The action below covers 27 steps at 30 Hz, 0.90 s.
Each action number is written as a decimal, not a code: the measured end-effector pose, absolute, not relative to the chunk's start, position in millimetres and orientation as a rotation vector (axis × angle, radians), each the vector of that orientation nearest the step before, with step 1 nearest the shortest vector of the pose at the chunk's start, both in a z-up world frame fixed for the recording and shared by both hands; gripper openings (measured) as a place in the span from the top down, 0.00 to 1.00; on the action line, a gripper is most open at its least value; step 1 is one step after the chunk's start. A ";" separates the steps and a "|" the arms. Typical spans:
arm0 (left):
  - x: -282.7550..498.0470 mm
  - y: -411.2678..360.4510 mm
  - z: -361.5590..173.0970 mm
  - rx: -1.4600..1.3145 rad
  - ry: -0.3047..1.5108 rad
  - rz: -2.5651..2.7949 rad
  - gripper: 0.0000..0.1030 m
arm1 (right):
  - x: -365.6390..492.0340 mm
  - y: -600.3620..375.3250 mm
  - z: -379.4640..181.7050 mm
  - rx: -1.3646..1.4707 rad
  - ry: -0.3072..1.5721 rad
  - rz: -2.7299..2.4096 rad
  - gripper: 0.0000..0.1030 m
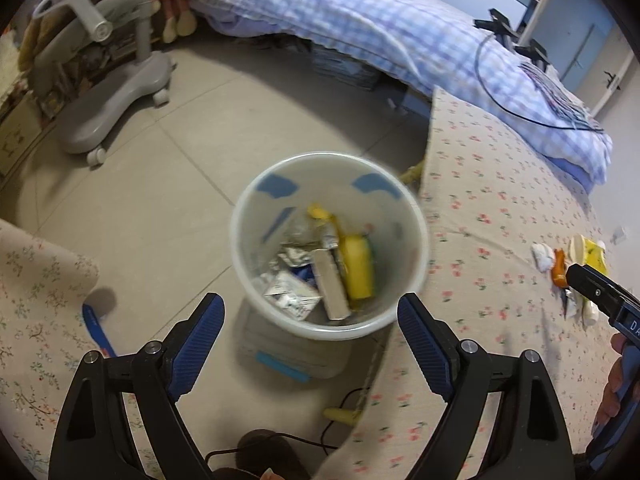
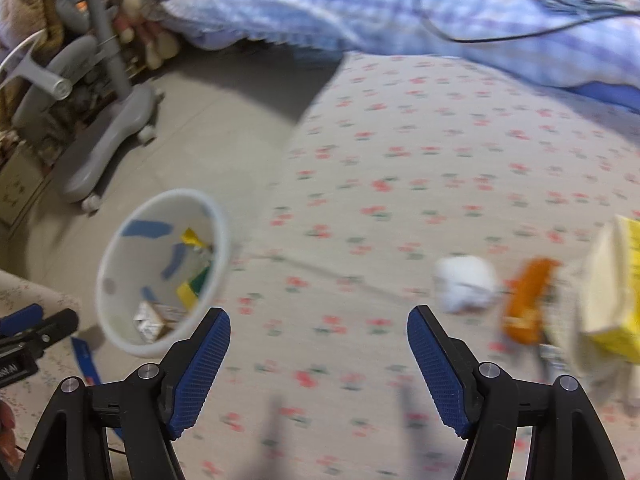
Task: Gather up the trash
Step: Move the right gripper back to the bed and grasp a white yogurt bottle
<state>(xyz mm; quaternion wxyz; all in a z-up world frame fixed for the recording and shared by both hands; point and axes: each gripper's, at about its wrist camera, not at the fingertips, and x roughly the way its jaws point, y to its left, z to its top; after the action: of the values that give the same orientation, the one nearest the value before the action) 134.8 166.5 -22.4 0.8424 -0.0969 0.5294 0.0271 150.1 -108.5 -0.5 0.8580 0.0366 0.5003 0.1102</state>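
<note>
A white waste bin (image 1: 256,280) stands on the floor beside the bed, holding foil wrappers, a small box and a yellow packet (image 1: 358,268). My left gripper (image 1: 310,308) is open and empty just above its near rim. On the flowered sheet lie a white crumpled tissue (image 2: 466,283), an orange wrapper (image 2: 528,300) and a yellow-and-cream package (image 2: 612,292). My right gripper (image 2: 318,322) is open and empty over the sheet, left of that trash. The bin also shows in the right wrist view (image 2: 120,336). The right gripper's tip shows in the left wrist view (image 1: 576,272).
A grey wheeled chair base (image 1: 116,104) stands on the tiled floor at the far left. A blue checked quilt (image 1: 360,24) with a black cable covers the far bed. A blue strip (image 1: 98,332) lies on the floor. Stuffed toys (image 1: 176,4) sit at the back.
</note>
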 end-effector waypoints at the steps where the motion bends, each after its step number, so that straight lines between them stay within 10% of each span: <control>1: 136.4 159.4 -20.8 -0.200 1.117 0.047 0.12 | 149.1 -116.7 0.8 0.081 1.050 0.220 0.25; 27: 165.8 11.5 -2.7 -0.139 1.114 -0.153 0.12 | 132.9 -340.1 -17.3 0.243 1.131 -0.187 0.24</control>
<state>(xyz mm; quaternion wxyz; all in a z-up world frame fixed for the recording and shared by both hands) 165.8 11.5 -2.7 0.8439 -0.0657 0.5275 -0.0723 132.9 -340.1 -17.3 0.8331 0.1149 0.5338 -0.0883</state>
